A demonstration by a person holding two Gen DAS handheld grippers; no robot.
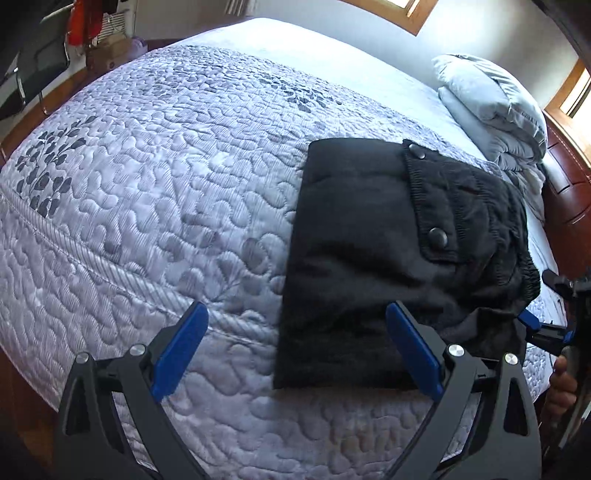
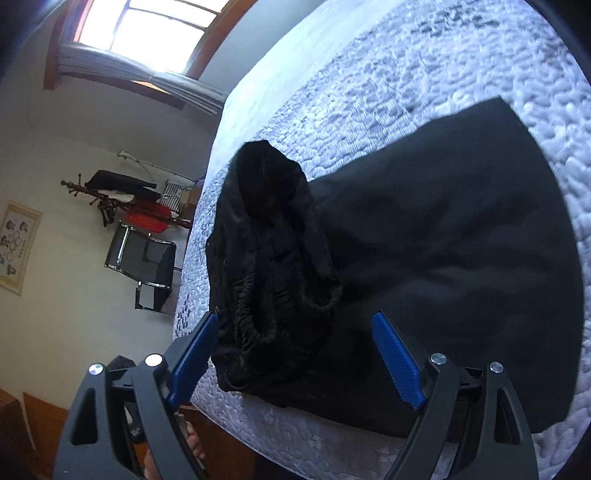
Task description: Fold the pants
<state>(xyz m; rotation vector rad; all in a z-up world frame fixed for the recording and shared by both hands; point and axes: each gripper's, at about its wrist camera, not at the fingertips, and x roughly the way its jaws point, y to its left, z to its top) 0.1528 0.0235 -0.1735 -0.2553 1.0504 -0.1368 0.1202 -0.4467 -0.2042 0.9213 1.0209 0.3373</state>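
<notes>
Black pants [image 1: 369,240] lie folded into a compact rectangle on the quilted bedspread [image 1: 147,166], near the bed's front edge. A pocket flap with two snap buttons [image 1: 437,236] faces up. In the right wrist view the gathered elastic waistband [image 2: 273,258] bunches up at the left end of the pants [image 2: 443,240]. My left gripper [image 1: 295,310] hovers open over the pants' near left corner, its pads touching nothing. My right gripper [image 2: 295,317] is open above the waistband end, and its pads do not press the cloth. Its blue fingertip [image 1: 532,321] shows at the right edge of the left wrist view.
A pale pillow [image 1: 491,107] and a wooden headboard [image 1: 569,177] lie at the bed's far right. Beyond the bed's other side stand a black chair [image 2: 147,258] and a coat rack [image 2: 122,195] under a window [image 2: 147,33]. A hand [image 1: 561,380] holds the right gripper.
</notes>
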